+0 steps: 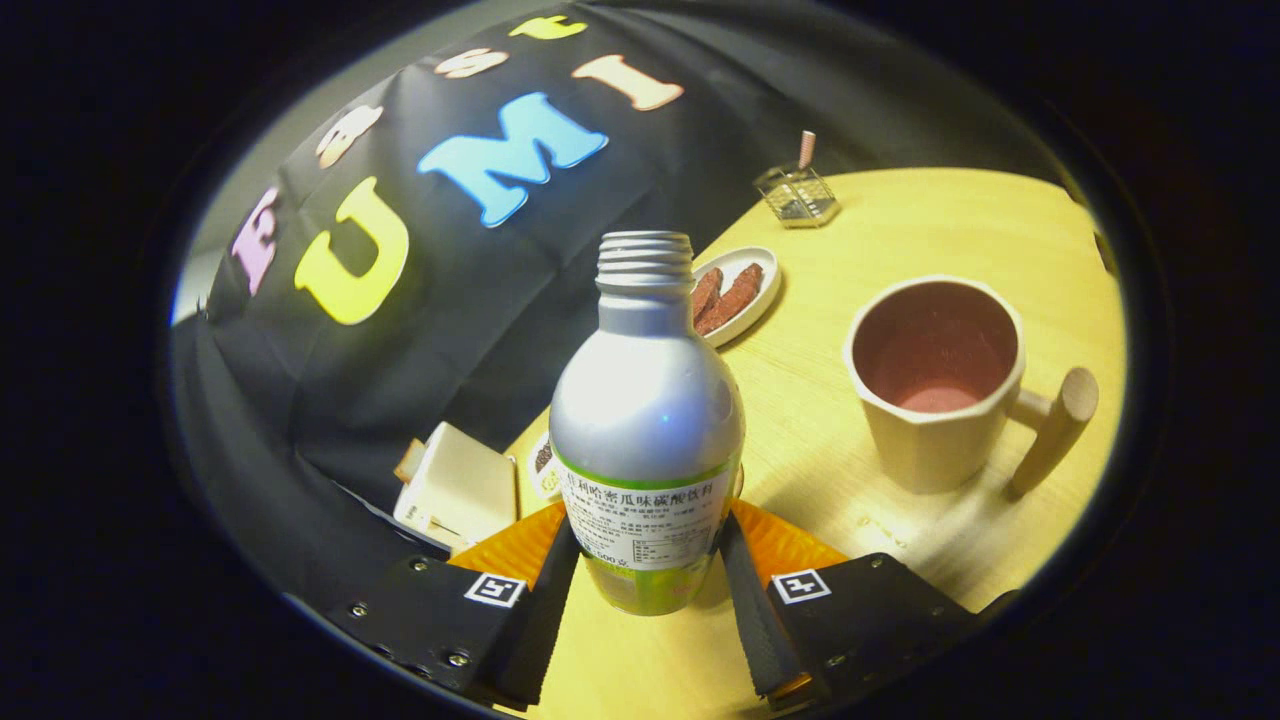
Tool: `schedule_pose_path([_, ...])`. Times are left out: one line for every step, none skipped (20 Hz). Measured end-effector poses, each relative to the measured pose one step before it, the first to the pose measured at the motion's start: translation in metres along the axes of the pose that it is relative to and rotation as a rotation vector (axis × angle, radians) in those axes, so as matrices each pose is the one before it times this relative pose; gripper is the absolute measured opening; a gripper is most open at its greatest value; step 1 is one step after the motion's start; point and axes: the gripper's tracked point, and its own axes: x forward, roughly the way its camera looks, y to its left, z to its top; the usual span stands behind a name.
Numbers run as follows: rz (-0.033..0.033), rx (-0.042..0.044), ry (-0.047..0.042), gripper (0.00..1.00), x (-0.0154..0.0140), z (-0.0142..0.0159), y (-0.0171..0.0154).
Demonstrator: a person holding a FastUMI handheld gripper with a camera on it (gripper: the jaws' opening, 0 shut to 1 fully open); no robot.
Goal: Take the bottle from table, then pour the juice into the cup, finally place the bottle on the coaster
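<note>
Item, my claw [648, 575]: both fingers pressed against the lower sides of the bottle [646, 420], clamped on its labelled waist. The bottle stands between the fingers, its long axis running away from me and roughly upright relative to the claw, its threaded mouth open with no cap and pointing up and ahead. Whether its base still meets the table [930, 220] I cannot tell, since the fingers and the bottle's own body hide it; the table leans in my view, which suggests I hold the claw tilted. Item, left of the bottle: a pale box [458, 490] at the table's near edge, against the black cloth wall. A small dish [543, 468] peeps out just behind the bottle's left shoulder. Item, just right of the bottle's neck and beyond it: an oval plate [757, 292] with dark reddish slices. Farther beyond, a wire holder [797, 195] with a stick standing in it. Item, right of the bottle and a little ahead: the cup [935, 385], mouth open toward me, its peg handle on the far side from the bottle, nothing between them. My judgement: the pour calls for carrying the bottle rightward and tipping its mouth over that rim. Surface: light wood, bare around the cup. Coaster: not identified.
</note>
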Motion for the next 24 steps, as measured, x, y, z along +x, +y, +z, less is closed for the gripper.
schedule_pose_path([-0.00508,-0.0341,-0.00657,0.75,0.00256,0.00048,0.00213])
schedule_pose_path([-0.00809,-0.0282,-0.00251,0.75,0.00269,-0.00164,0.00053])
schedule_pose_path([-0.00169,-0.03083,-0.00965,0.75,0.00282,0.00087,0.00244])
schedule_pose_path([-0.0138,-0.03047,-0.0056,0.75,0.00282,-0.00049,-0.00038])
schedule_pose_path([-0.00822,-0.0308,-0.00702,0.75,0.00227,0.00135,-0.0001])
schedule_pose_path([-0.00719,-0.02873,-0.01046,0.75,0.00074,0.00073,0.0007])
schedule_pose_path([-0.00723,-0.02659,-0.01112,0.75,0.00258,0.00264,0.00053])
schedule_pose_path([-0.00328,-0.02386,-0.00605,0.75,0.00252,0.00099,-0.00048])
schedule_pose_path([0.00019,-0.01714,0.00027,0.75,0.00346,0.00043,0.00087])
schedule_pose_path([-0.00091,-0.0159,-0.00408,0.75,0.00189,-0.00077,0.00094])
schedule_pose_path([-0.00333,-0.0172,-0.00579,0.75,0.0034,0.00216,0.00068])
schedule_pose_path([-0.00589,-0.01769,-0.00482,0.75,0.00301,0.00201,-0.00105])
schedule_pose_path([-0.00459,-0.01589,-0.00553,0.75,0.00427,0.00177,0.00032])
schedule_pose_path([-0.00477,-0.01365,-0.00548,0.75,0.00352,-0.00075,-0.00109])
schedule_pose_path([-0.00456,-0.01309,-0.00495,0.75,0.00364,0.00118,-0.00096])
schedule_pose_path([-0.00365,-0.01437,-0.00829,0.75,0.00277,0.00174,-0.00128])
schedule_pose_path([-0.00623,-0.01795,-0.00731,0.75,0.00306,0.00218,-0.00115])
schedule_pose_path([-0.00697,-0.02053,-0.00693,0.75,0.00344,0.00239,-0.00176])
schedule_pose_path([0.00194,-0.02162,-0.01171,0.77,0.00397,0.00376,0.00104])
schedule_pose_path([-0.00444,-0.02256,-0.00882,0.77,0.00302,0.00193,-0.00148])
schedule_pose_path([-0.00702,-0.02534,-0.00354,0.77,0.00494,0.00185,-0.00168])
schedule_pose_path([-0.00452,-0.02657,0.0011,0.77,0.00499,0.00003,-0.00057])
schedule_pose_path([-0.00089,-0.02595,0.00086,0.77,0.00479,0.00185,0.00049])
schedule_pose_path([-0.00379,-0.01859,-0.00219,0.77,0.00332,0.00046,-0.00023])
